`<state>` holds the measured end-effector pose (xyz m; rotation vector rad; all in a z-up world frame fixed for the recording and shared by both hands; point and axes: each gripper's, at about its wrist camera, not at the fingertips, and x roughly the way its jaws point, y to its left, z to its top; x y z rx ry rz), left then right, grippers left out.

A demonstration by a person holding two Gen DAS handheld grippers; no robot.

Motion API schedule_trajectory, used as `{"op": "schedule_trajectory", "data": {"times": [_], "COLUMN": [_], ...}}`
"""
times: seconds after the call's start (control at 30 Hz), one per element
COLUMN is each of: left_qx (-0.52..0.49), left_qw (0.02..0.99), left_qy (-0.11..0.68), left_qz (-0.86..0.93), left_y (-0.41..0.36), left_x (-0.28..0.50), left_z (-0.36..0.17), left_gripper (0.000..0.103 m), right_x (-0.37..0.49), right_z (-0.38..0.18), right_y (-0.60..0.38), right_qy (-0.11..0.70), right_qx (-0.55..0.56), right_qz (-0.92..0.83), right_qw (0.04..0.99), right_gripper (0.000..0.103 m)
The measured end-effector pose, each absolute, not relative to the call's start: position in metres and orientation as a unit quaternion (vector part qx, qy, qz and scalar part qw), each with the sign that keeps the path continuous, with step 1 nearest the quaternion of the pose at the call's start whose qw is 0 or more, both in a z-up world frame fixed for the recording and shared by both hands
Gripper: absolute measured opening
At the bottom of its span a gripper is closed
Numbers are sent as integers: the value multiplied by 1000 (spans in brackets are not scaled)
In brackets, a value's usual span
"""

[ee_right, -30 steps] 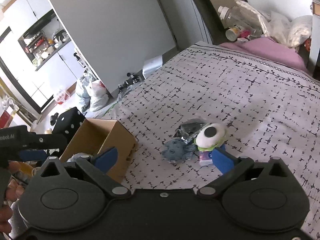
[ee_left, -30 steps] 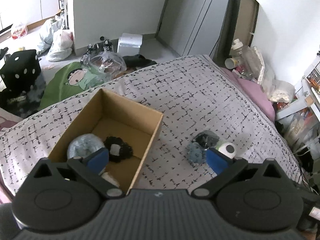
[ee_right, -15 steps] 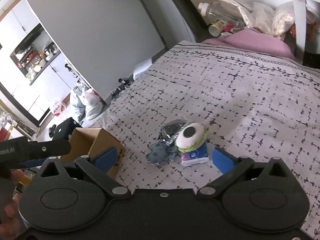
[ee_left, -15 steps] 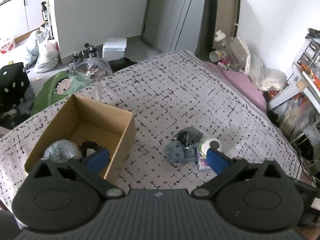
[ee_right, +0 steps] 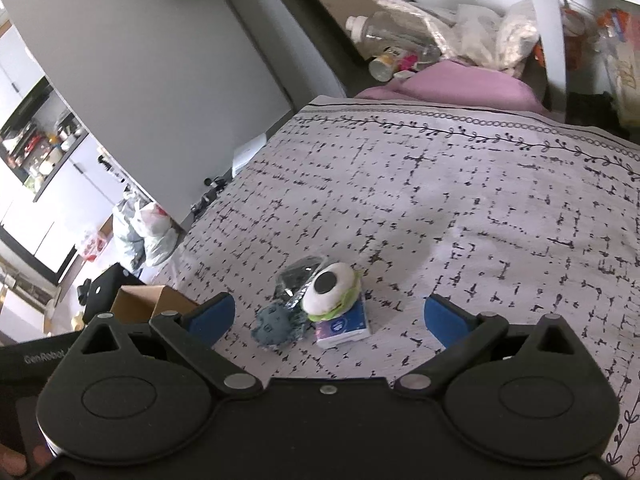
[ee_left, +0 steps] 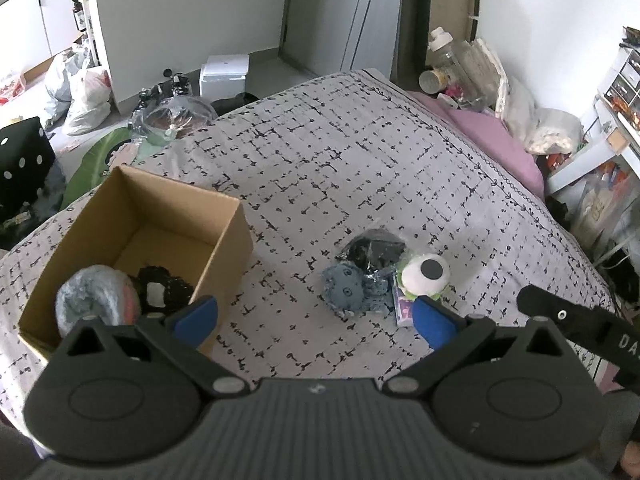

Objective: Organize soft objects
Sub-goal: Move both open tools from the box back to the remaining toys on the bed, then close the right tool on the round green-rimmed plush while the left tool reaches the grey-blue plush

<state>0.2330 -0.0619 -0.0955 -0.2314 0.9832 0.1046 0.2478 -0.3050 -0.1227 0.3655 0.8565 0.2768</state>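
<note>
Both claws are held wide apart with nothing between the blue pads: the left gripper (ee_left: 316,320) and the right gripper (ee_right: 330,314) are poised above the bedspread (ee_left: 360,168), presumably so that either can be brought down on the remaining items. A small cluster is seen near the centre of the bed: a blue plush (ee_left: 343,287), a black wrapped bundle (ee_left: 372,252) at its 1 o'clock, a white eyeball plush (ee_left: 426,274) at its 3 o'clock, resting on a tissue packet (ee_right: 344,330). The cardboard box (ee_left: 228,240), at 9 o'clock from the cluster, already holds a grey fuzzy ball (ee_left: 96,300) and a black item (ee_left: 160,290); free room is left inside. Bare bedspread is visible all round the cluster, so approach appears unobstructed.
</note>
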Motion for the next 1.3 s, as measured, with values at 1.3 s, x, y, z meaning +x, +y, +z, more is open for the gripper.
{"op": "schedule_trajectory", "data": {"times": [1.3], "left_qx": [-205], "left_qw": [833], "left_qy": [513], "left_qz": [44], "left_y": [-65], "left_x": [311], "left_z": [-209], "left_gripper": [65], "right_x": [314], "right_z": [-214], "right_y": [-297], "right_qy": [478], "right_qx": [322], "right_qz": [97], "right_qw": [812], "right_gripper": [65]}}
